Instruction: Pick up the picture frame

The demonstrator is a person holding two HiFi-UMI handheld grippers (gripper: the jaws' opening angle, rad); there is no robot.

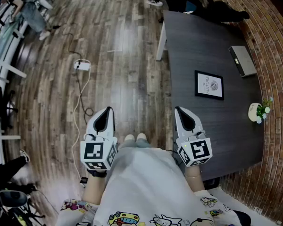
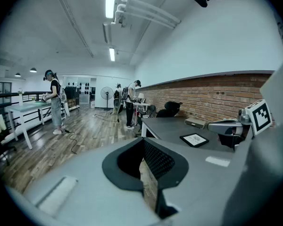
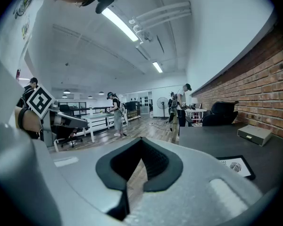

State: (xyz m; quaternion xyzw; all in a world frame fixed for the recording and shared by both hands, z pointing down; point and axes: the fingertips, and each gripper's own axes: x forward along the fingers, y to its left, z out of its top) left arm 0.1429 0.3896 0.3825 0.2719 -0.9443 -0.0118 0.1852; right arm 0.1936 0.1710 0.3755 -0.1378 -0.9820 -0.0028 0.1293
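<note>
We had not yet started the pickup: our two grippers, left gripper (image 1: pixel 105 112) and right gripper (image 1: pixel 180 111), hung with fingers pressed together, holding nothing. One picture frame (image 1: pixel 209 84) lay flat on the desk (image 1: pixel 193 41), ahead and right of the right fingers, well apart. Next, we judged, those fingers needed to open and reach it.

Your left gripper (image 2: pixel 143 149) has its jaws closed together, nothing between them. Beyond it to the right, the picture frame (image 2: pixel 194 139) lies flat on the dark counter (image 2: pixel 167 127), just beside your right gripper (image 2: pixel 215 125), below a brick wall (image 2: pixel 203 100).
</note>
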